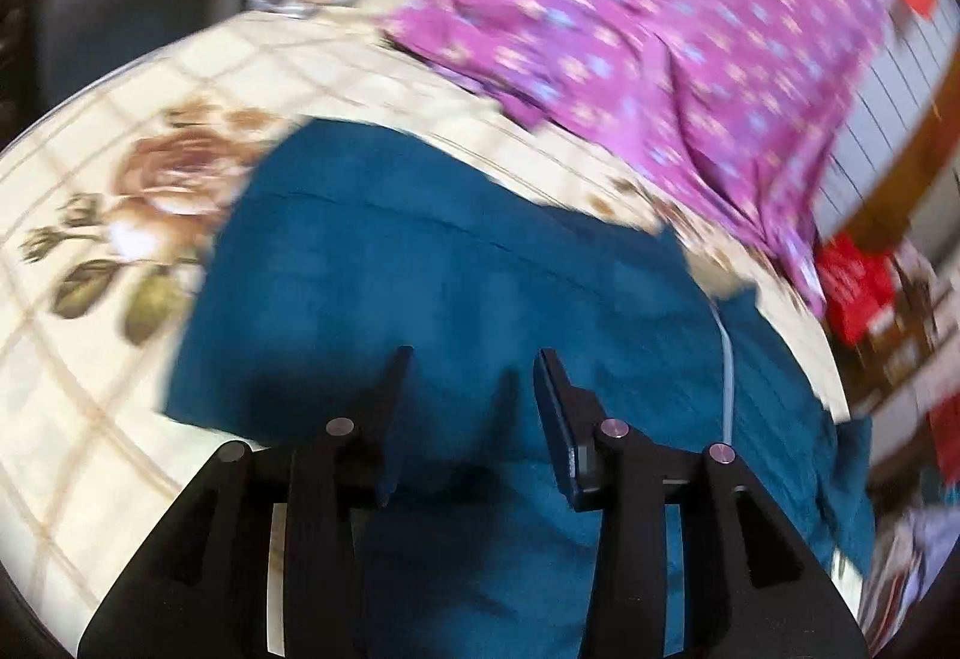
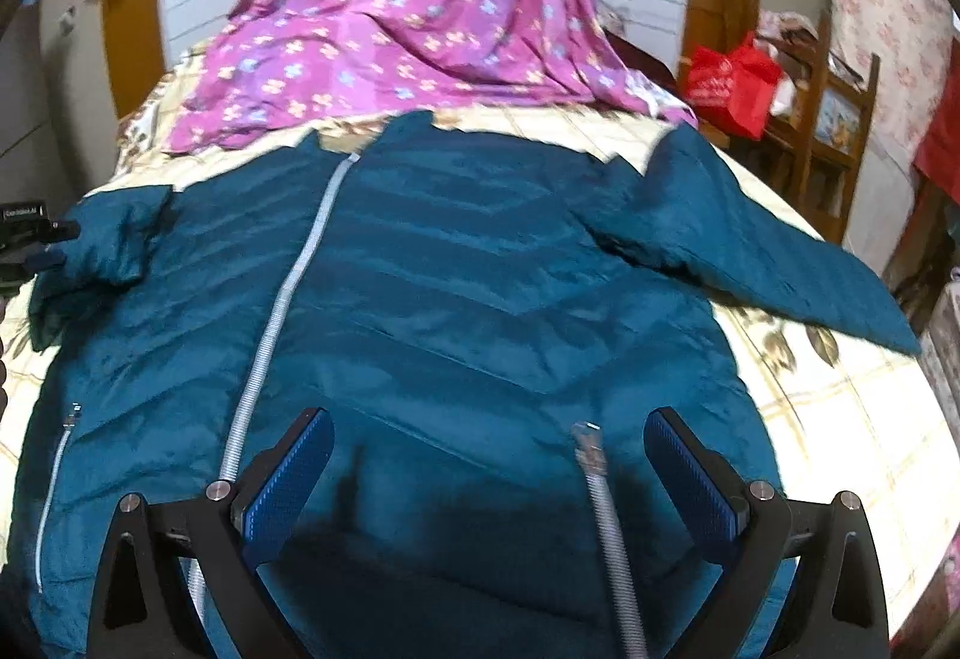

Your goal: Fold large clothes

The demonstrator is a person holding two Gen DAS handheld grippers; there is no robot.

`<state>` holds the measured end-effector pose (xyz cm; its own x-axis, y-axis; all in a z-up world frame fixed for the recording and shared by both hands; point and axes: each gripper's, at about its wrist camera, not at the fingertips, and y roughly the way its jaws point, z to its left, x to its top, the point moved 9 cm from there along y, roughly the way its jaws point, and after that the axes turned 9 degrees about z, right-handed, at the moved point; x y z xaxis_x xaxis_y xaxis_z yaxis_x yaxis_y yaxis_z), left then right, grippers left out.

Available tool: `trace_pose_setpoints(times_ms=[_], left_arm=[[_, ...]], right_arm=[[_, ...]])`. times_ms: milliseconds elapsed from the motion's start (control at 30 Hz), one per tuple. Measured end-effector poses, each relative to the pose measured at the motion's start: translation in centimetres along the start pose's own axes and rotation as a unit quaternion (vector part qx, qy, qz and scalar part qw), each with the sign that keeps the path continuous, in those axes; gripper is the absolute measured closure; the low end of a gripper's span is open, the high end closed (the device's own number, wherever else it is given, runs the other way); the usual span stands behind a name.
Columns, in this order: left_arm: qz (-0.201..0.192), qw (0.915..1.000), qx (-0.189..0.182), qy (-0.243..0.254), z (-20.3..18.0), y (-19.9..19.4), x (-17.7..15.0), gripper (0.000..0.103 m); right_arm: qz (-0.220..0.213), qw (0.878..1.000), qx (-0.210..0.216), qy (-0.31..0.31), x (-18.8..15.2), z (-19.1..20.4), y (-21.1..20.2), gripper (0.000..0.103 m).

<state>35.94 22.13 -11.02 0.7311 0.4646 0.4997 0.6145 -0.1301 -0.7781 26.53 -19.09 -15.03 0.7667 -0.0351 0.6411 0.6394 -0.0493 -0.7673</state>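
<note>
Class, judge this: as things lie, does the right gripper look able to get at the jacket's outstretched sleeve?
Probably yes. The right gripper hovers open over the jacket, and the sleeve lies flat on the bedspread, with nothing on top of it or between the two.

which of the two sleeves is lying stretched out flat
The teal jacket's right-hand sleeve, lying straight across the bedspread; the left-hand sleeve is bunched up.

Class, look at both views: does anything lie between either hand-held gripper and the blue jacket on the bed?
Nothing visible does. The left hand-held gripper and right hand-held gripper both hover open directly over the jacket.
</note>
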Motion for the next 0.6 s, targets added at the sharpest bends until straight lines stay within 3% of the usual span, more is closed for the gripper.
trace_pose_setpoints(times_ms=[167, 267, 400, 567, 600], left_arm=[[-0.04, 0.9966, 0.02, -0.069, 4.6, -2.4, -0.3, 0.065], [-0.055, 0.9919, 0.067, -0.093, 6.7, -3.2, -1.9, 0.065], [-0.042, 0.9846, 0.089, -0.145, 9.6, -3.5, -3.4, 0.065], [-0.03, 0.9738, 0.086, -0.208, 13.6, -3.9, -3.2, 0.065], [-0.032, 0.9725, 0.089, -0.213, 14.2, -4.2, -3.1, 0.065]], right_arm=[[-0.046, 0.998, 0.052, -0.011, 1.0, 3.7, -1.4, 0.0], [-0.016, 0.993, 0.112, -0.021, 2.6, 7.5, -1.0, 0.0], [0.009, 0.974, 0.224, -0.02, 7.4, 15.4, 0.4, 0.0], [0.073, 0.945, 0.318, -0.005, 10.8, 25.0, 6.5, 0.0], [0.091, 0.934, 0.346, 0.01, 11.2, 26.8, 8.1, 0.0]])
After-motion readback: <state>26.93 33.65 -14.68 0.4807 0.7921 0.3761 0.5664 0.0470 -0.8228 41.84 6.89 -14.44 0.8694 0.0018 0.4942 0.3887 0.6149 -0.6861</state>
